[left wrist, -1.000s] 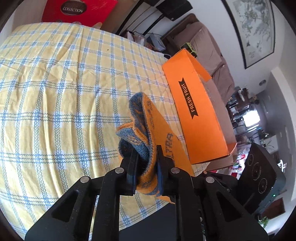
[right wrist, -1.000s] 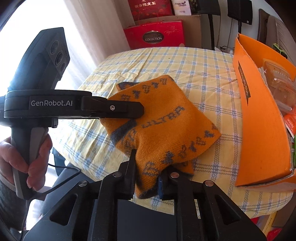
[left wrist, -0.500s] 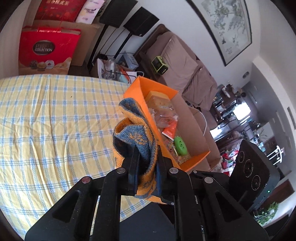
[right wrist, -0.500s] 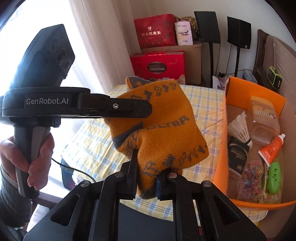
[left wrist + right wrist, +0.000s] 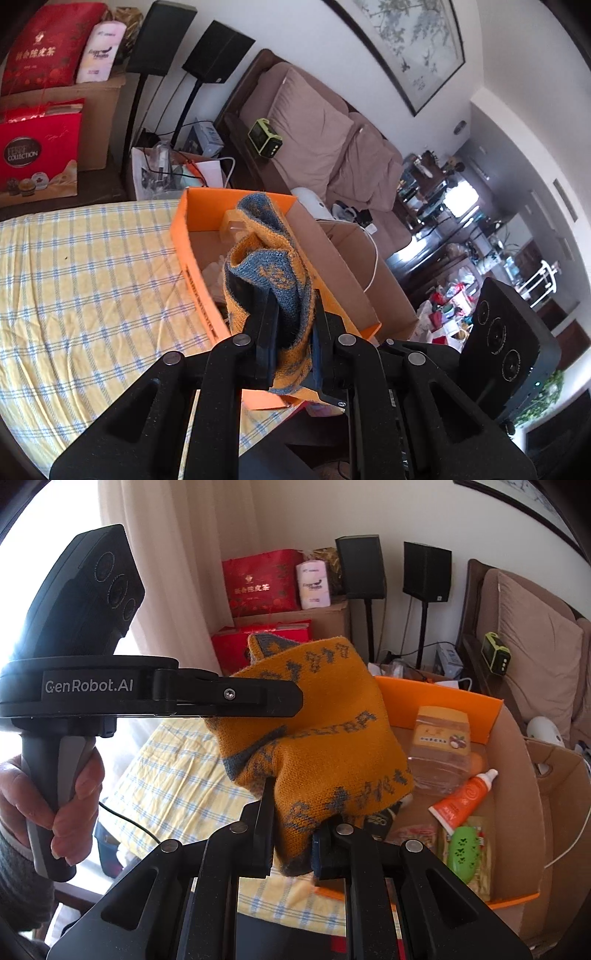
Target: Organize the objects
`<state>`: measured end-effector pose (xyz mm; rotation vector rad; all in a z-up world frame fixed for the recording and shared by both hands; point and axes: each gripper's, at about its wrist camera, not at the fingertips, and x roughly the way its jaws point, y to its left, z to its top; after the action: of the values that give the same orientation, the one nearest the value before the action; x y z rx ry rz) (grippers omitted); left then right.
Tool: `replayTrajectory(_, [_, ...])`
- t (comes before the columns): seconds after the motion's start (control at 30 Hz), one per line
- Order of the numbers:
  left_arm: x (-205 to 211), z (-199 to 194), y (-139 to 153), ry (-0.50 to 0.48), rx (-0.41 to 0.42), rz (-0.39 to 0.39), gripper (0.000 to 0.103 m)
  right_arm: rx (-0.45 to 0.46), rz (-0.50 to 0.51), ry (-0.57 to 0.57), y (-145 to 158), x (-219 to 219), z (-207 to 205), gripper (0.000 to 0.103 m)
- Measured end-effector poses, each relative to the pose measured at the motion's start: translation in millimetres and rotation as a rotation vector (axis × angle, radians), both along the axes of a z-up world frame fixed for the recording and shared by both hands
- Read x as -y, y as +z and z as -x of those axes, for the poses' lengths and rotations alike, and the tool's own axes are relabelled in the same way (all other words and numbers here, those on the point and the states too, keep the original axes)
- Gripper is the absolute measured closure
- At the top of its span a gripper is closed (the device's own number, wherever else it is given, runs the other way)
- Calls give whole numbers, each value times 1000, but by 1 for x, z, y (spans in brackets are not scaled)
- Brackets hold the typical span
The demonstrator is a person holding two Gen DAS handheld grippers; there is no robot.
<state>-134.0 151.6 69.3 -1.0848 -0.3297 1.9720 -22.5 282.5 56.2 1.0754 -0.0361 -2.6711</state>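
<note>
**Knit cloth held over box**

Cloth up in the air, above the bench edge and orange box. Pinched in narrow jaws of both left gripper and right gripper.

Left wrist view: close behind its own fingers, facing down toward the orange box. Right wrist view: likewise close, angled down (both share that box and the knitted cloth).
</note>
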Motion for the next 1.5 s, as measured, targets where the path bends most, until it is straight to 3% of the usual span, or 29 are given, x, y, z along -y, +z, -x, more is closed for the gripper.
replayTrajectory(0.3, [-72,0,-22,-83,7,78,90,52,9,-115,-24,-50,-2,89])
replayTrajectory(0.73, [-90,9,-60,-58,46,192,87,121,69,-171,-74,-75,19,89])
replayTrajectory(0.9, [-66,5,-60,-23,46,155,49,140,98,-209,-87,-83,20,72])
replayTrajectory(1.0, [-52,-3,-50,3,-18,181,32,131,115,-233,-88,-87,16,51])
replayTrajectory(1.1, [-35,-14,-41,27,-65,208,24,110,113,-244,-82,-86,10,42])
replayTrajectory(1.2, [-17,-27,-35,66,-101,228,5,76,100,-249,-72,-80,4,27])
replayTrajectory(1.5, [26,-51,-39,203,-124,329,0,23,41,-227,-51,-53,-5,10])
